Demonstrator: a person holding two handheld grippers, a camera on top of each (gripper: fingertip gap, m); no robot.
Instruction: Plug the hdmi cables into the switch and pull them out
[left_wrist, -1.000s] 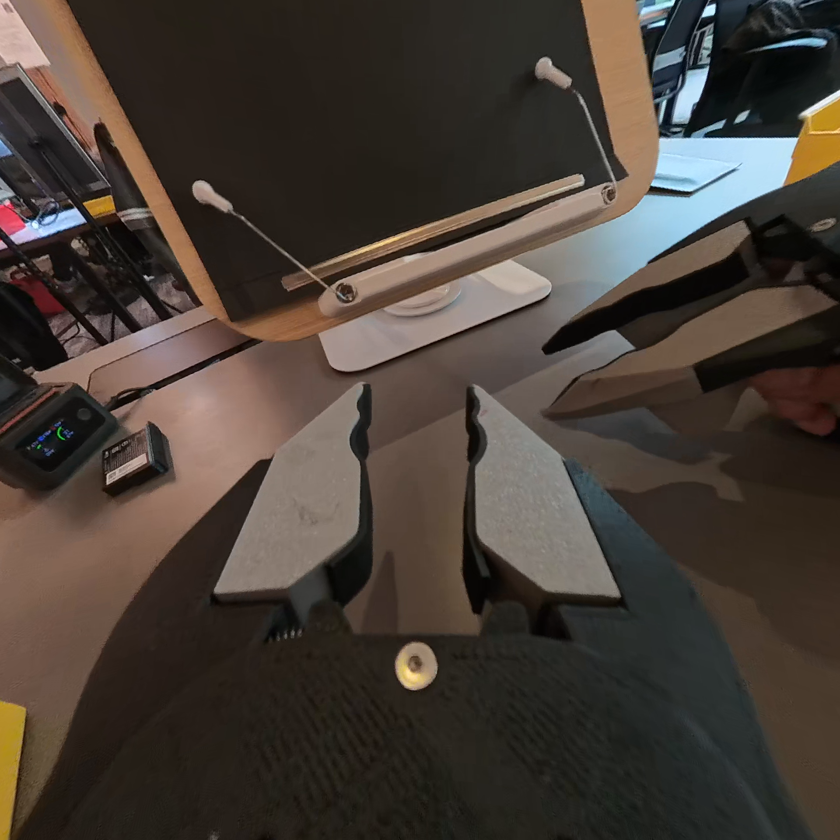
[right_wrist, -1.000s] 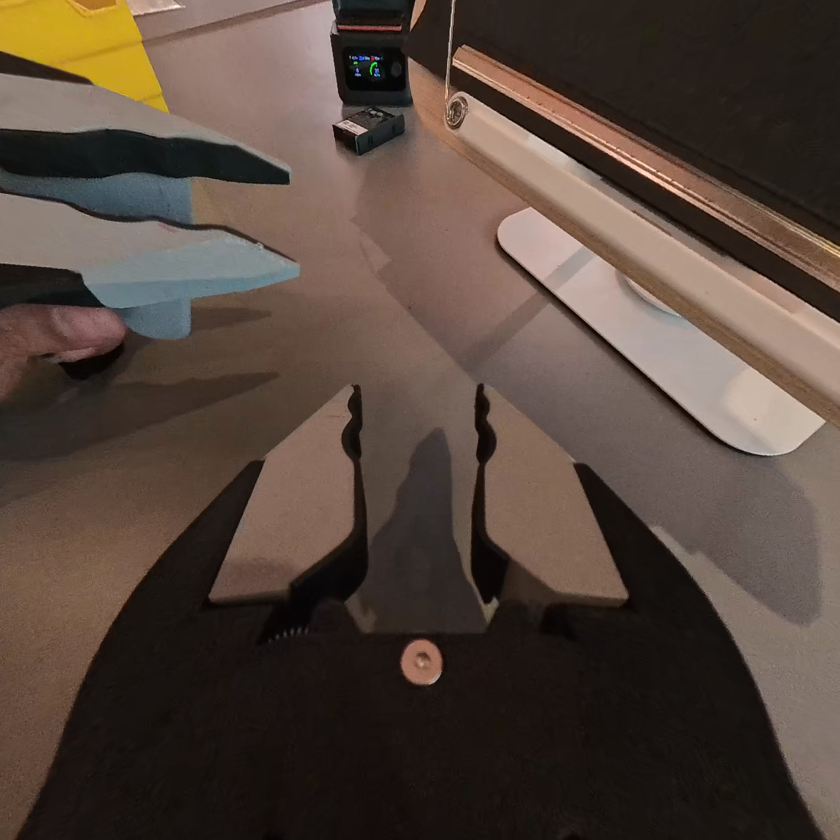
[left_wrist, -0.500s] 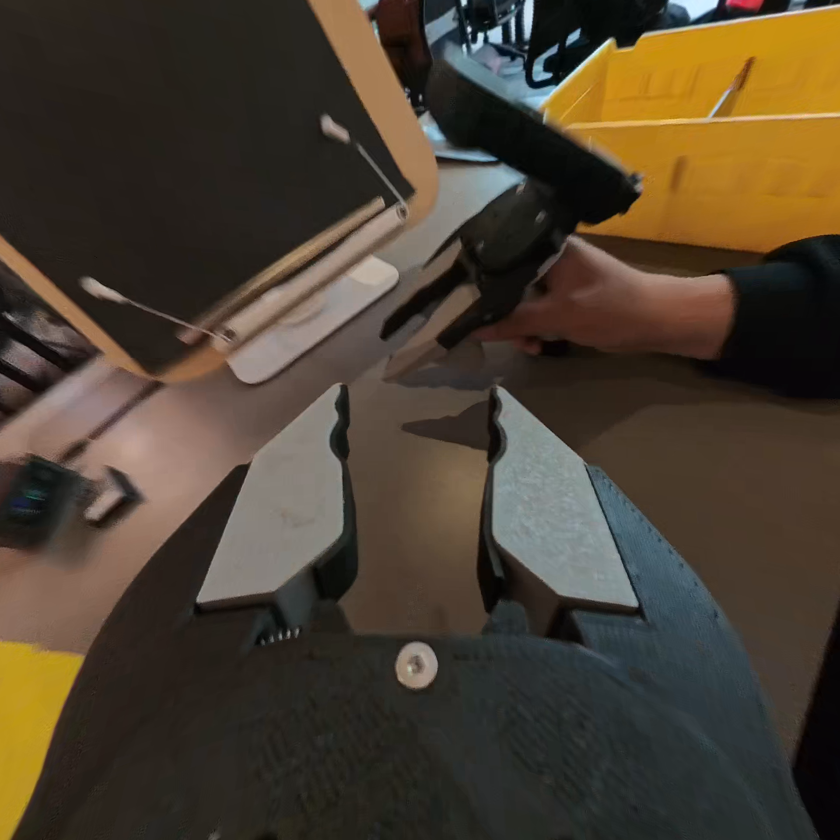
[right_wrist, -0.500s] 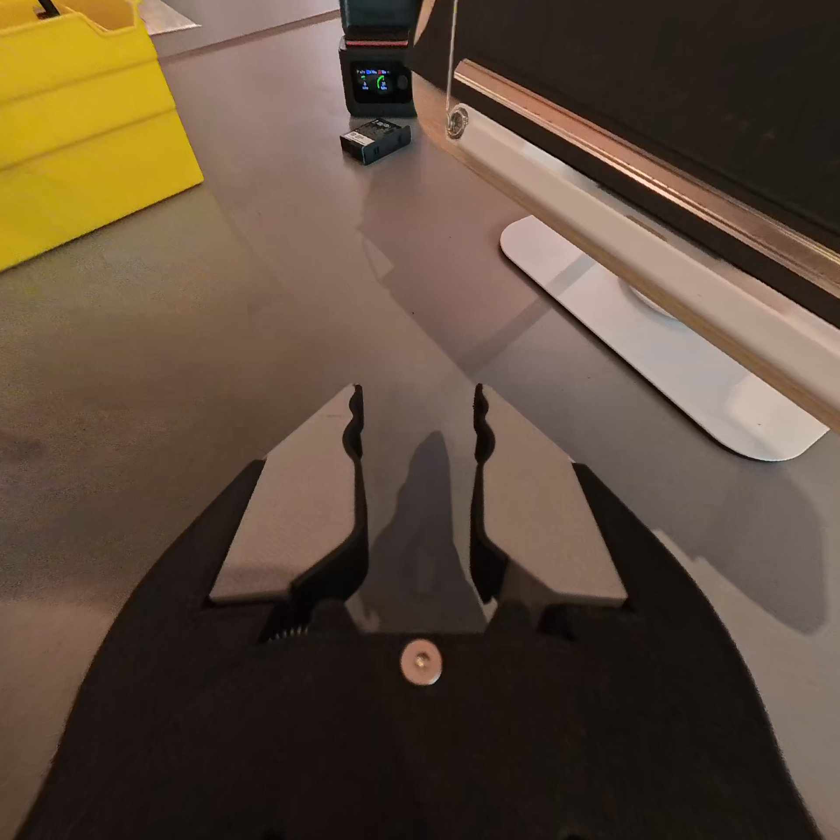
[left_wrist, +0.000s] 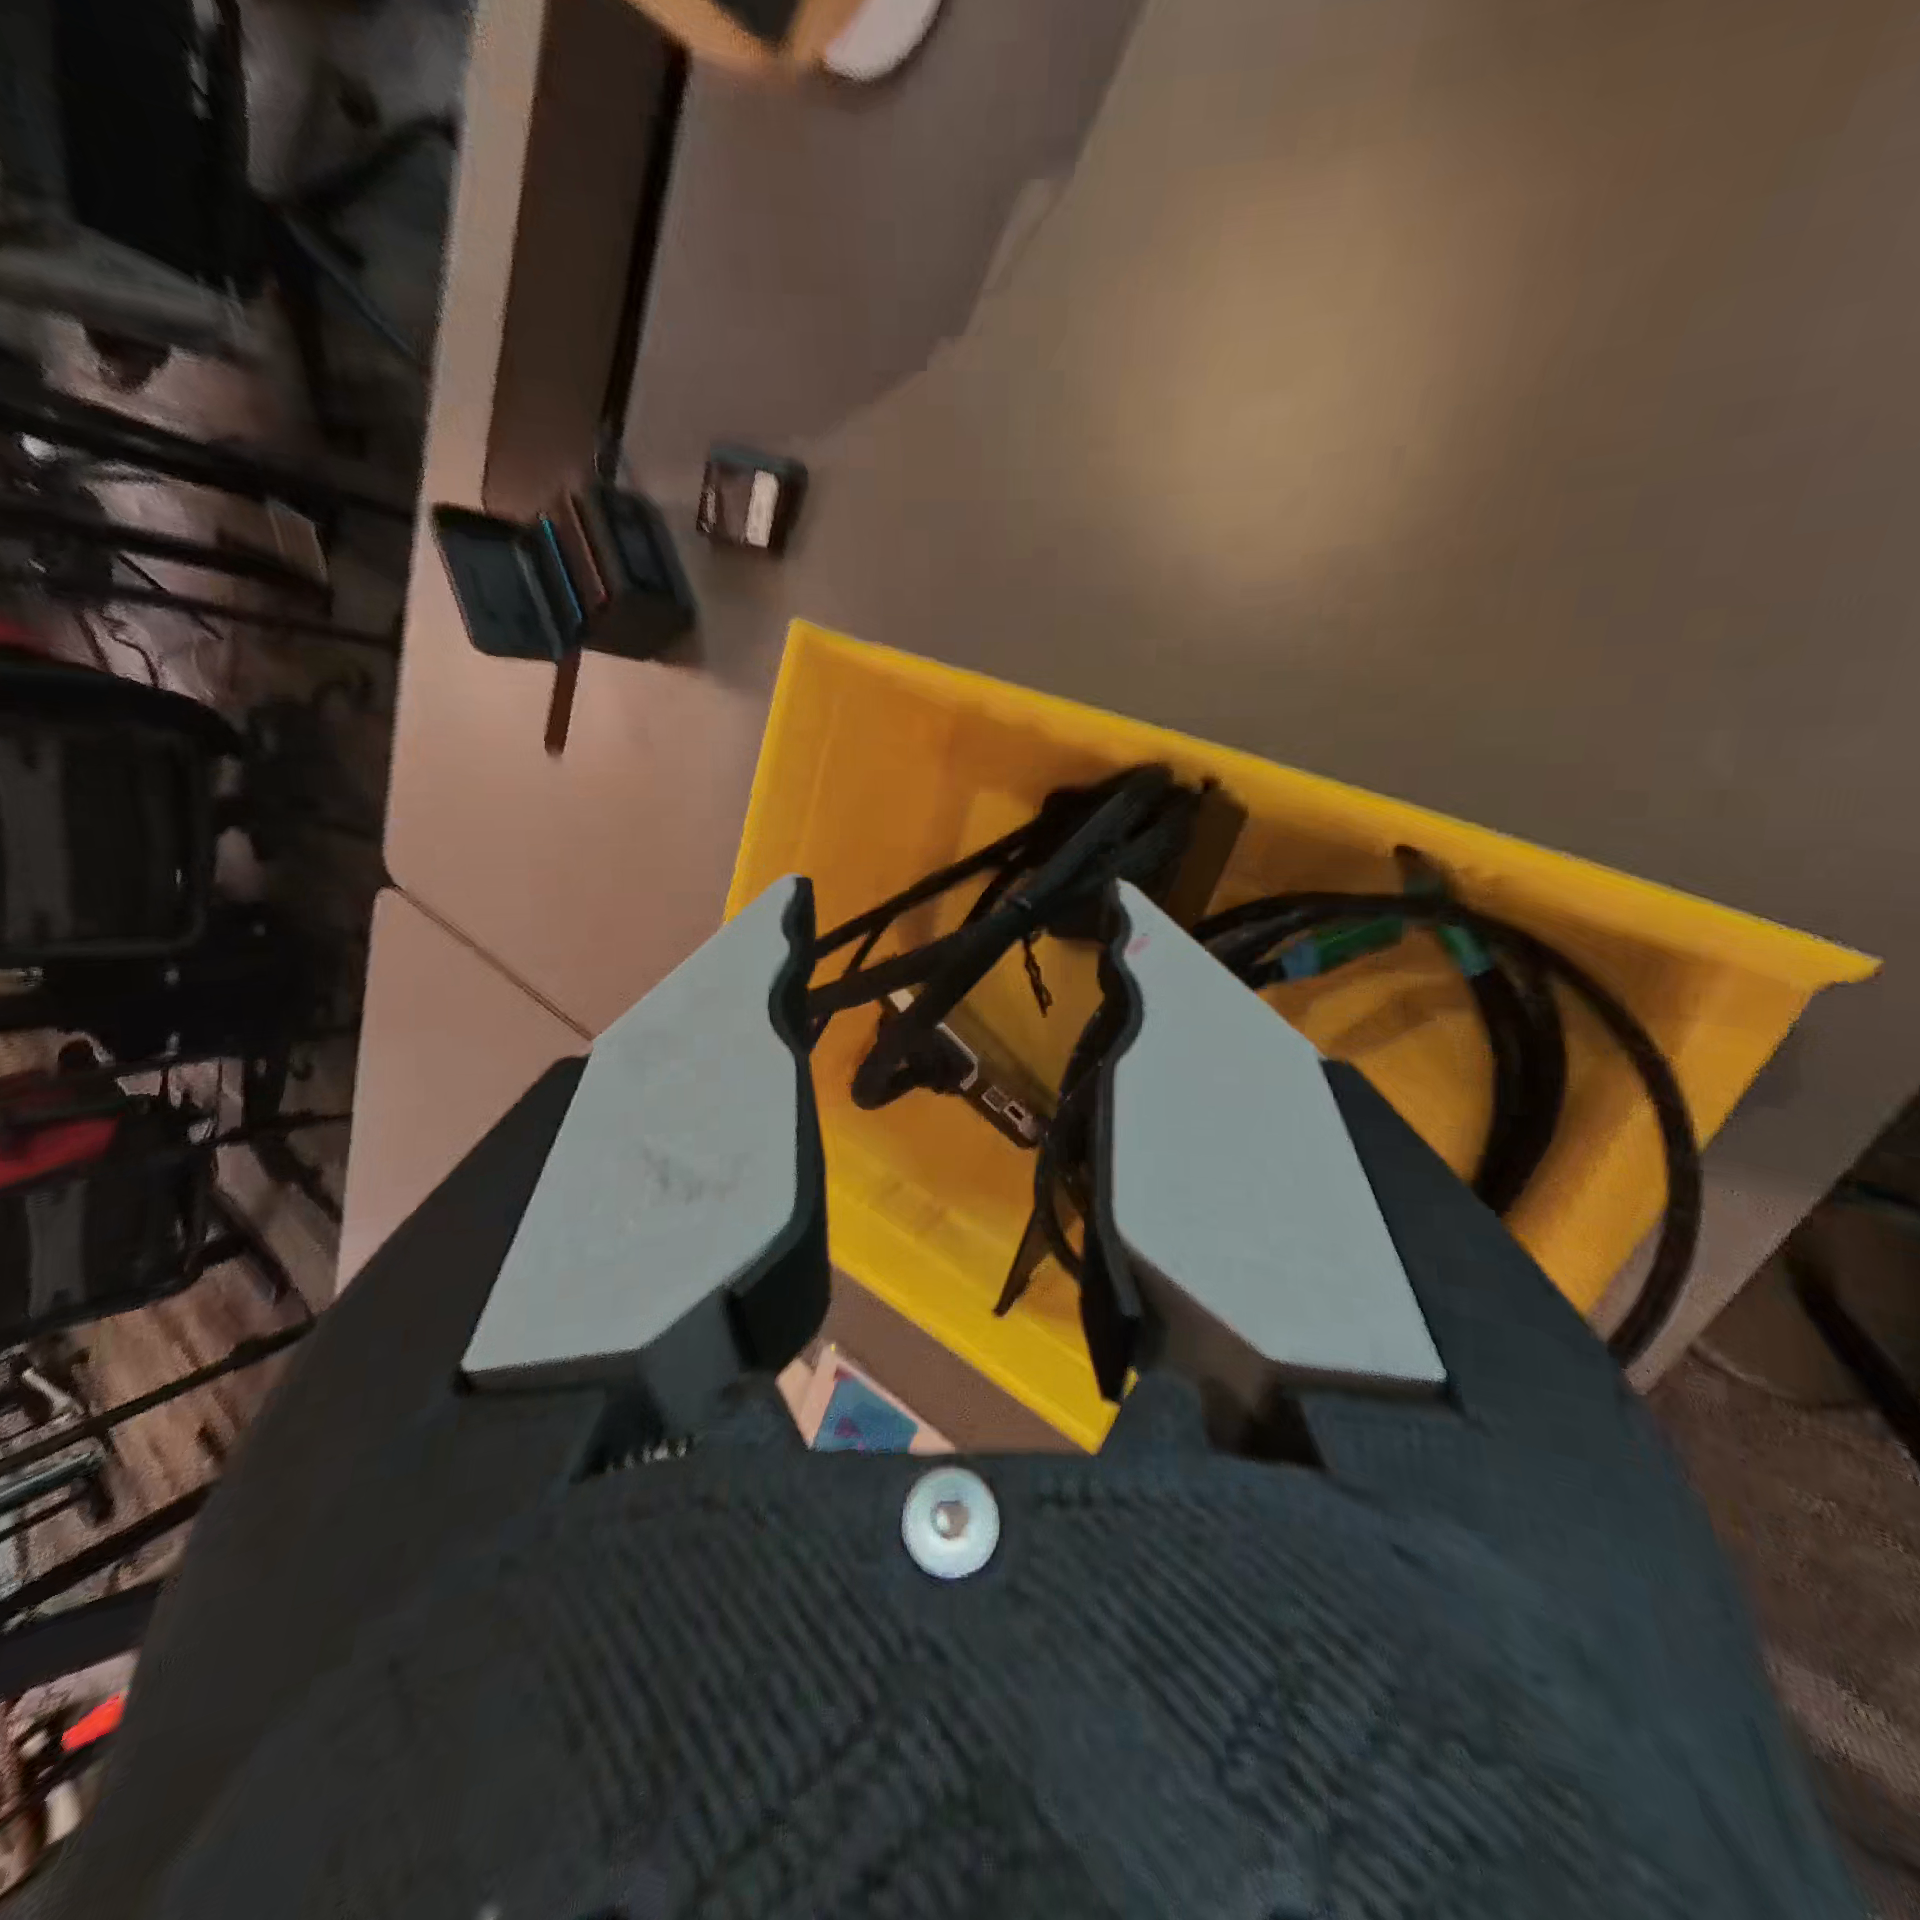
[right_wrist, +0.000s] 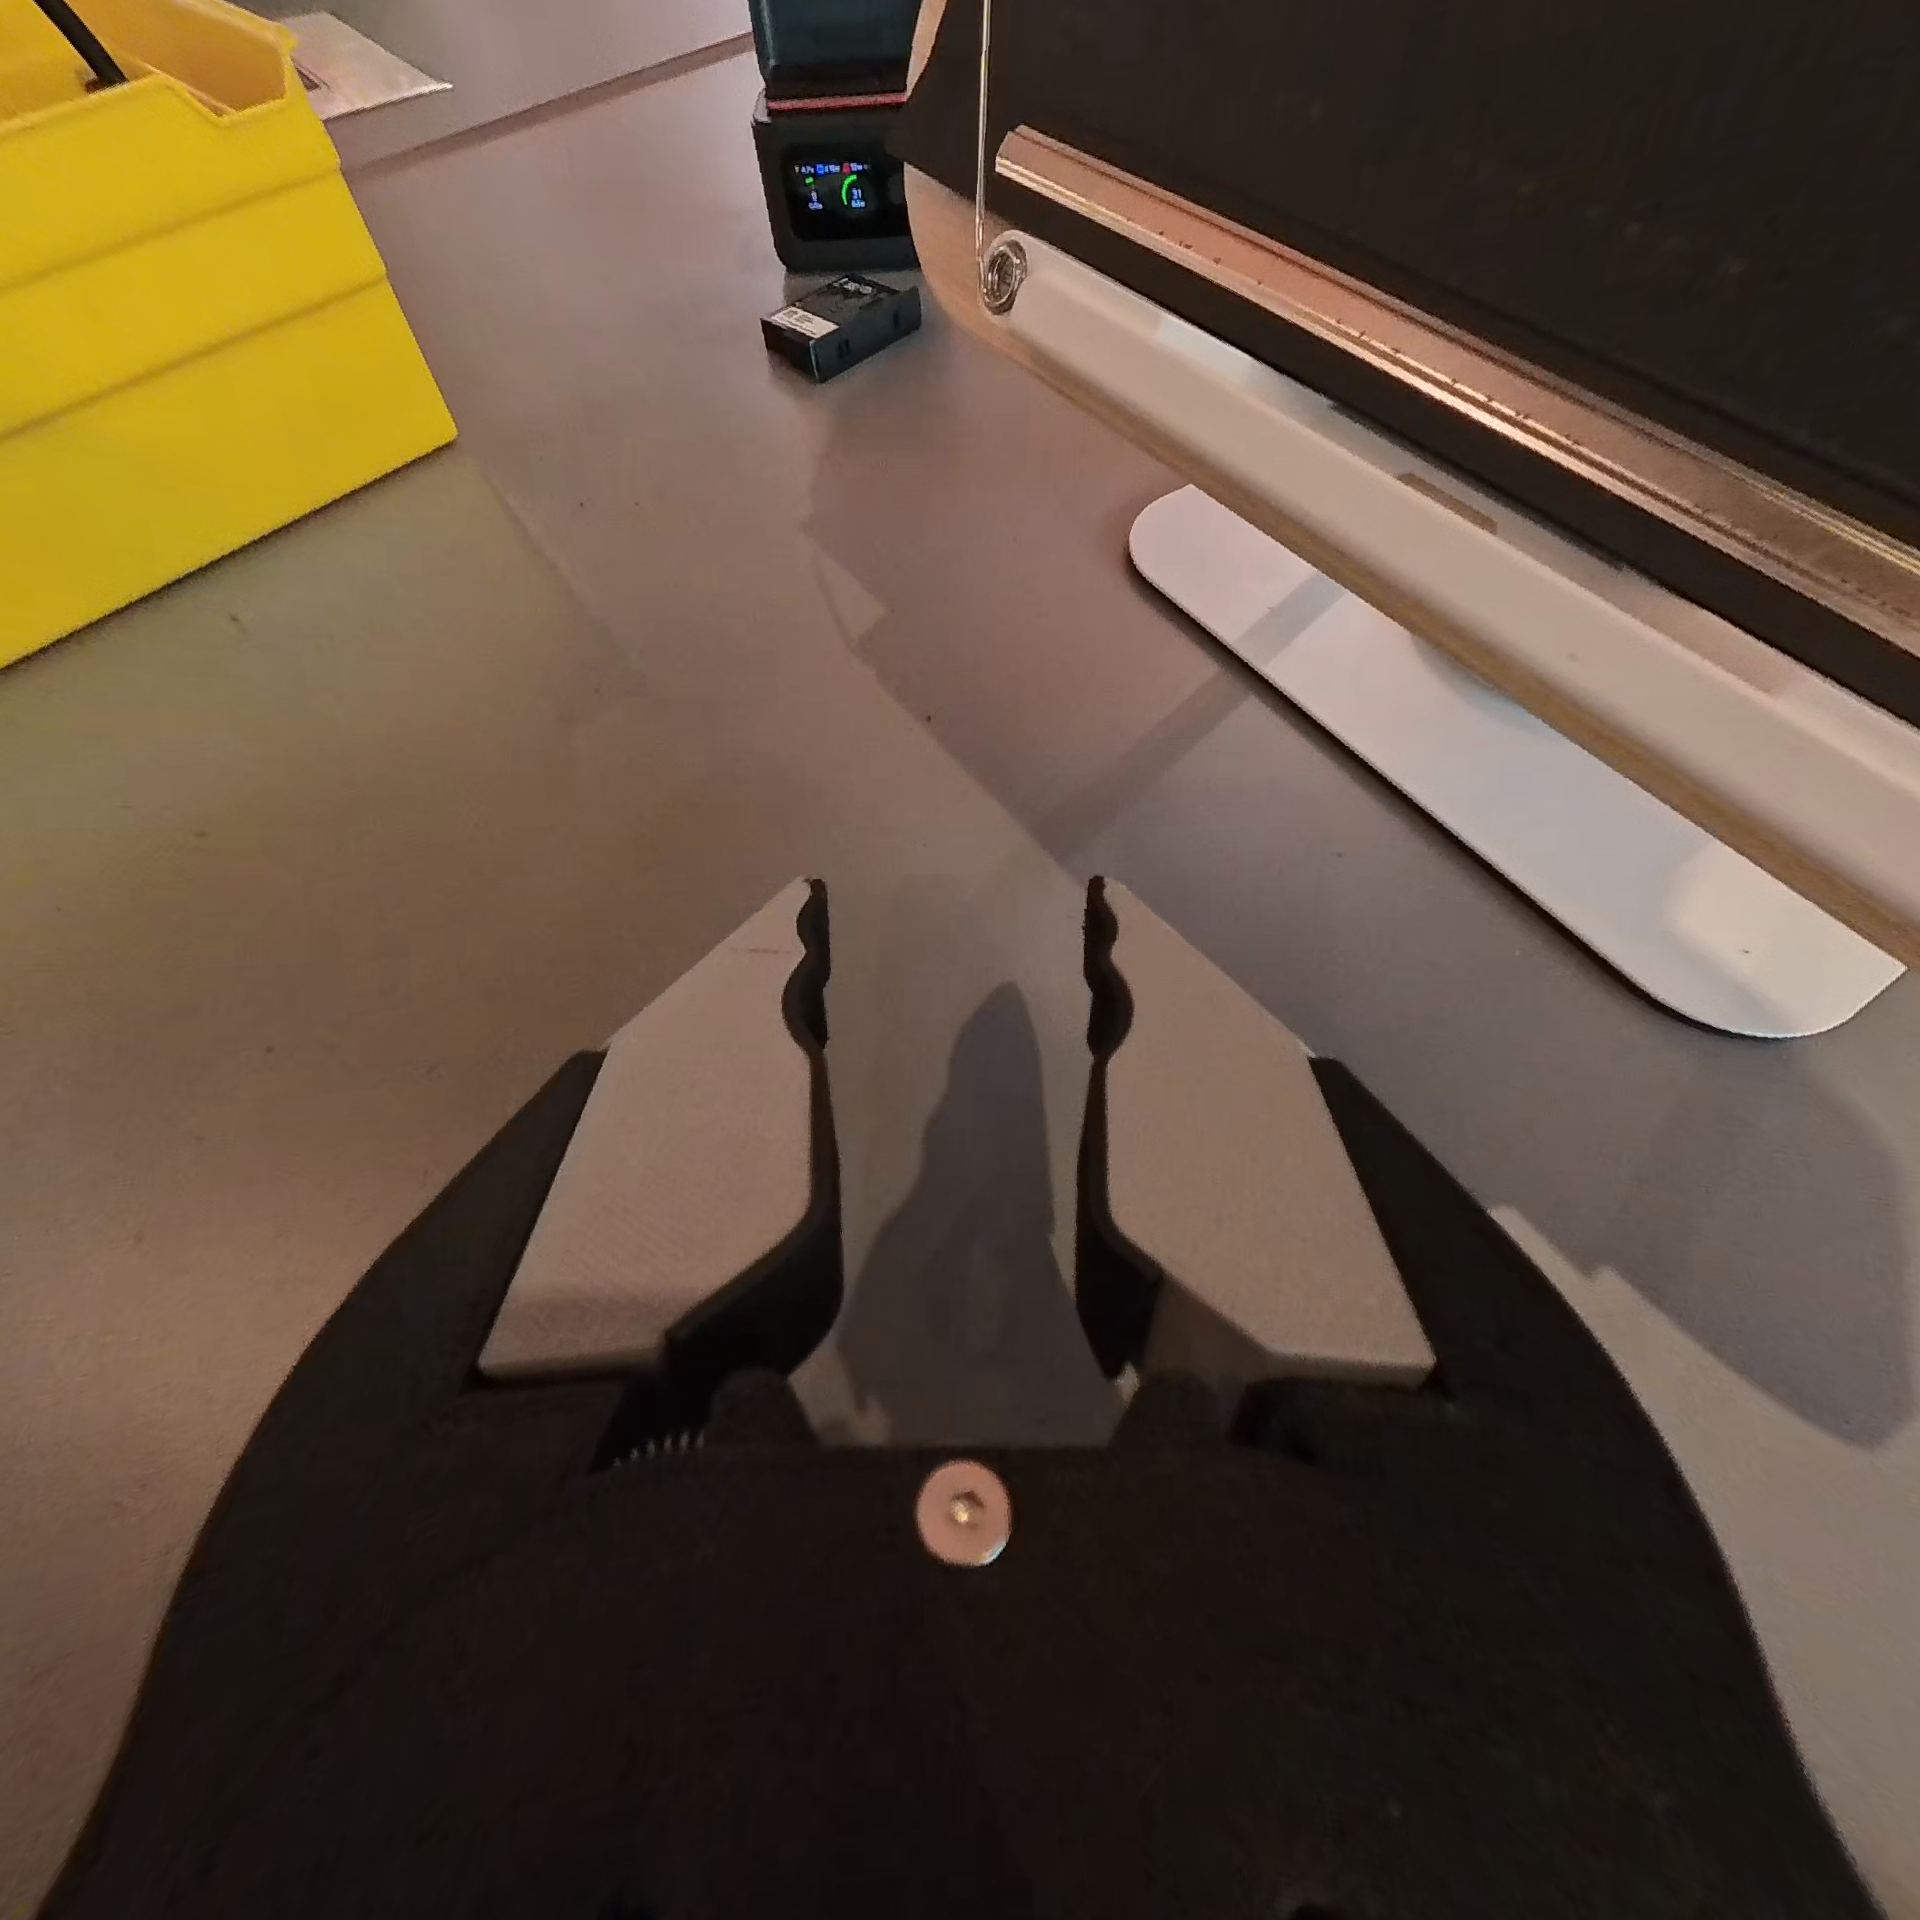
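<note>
Grey table (right_wrist: 623, 727) w/ yellow bin (left_wrist: 1351, 821) of cables (left_wrist: 1538, 1039); both hand-held grippers, left (left_wrist: 956, 940) & right (right_wrist: 951, 920), open, empty.

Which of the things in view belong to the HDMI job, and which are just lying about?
For the job:
- black cables in the yellow bin
- small device among them, probably the switch
- left gripper, open
- right gripper, open

Lying about:
- book stand
- screen gadget
- small black pack

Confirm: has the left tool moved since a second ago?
Yes. The left tool swung away from the board stand it faced and now points down into the yellow bin of black cables, jaws open and empty.
</note>
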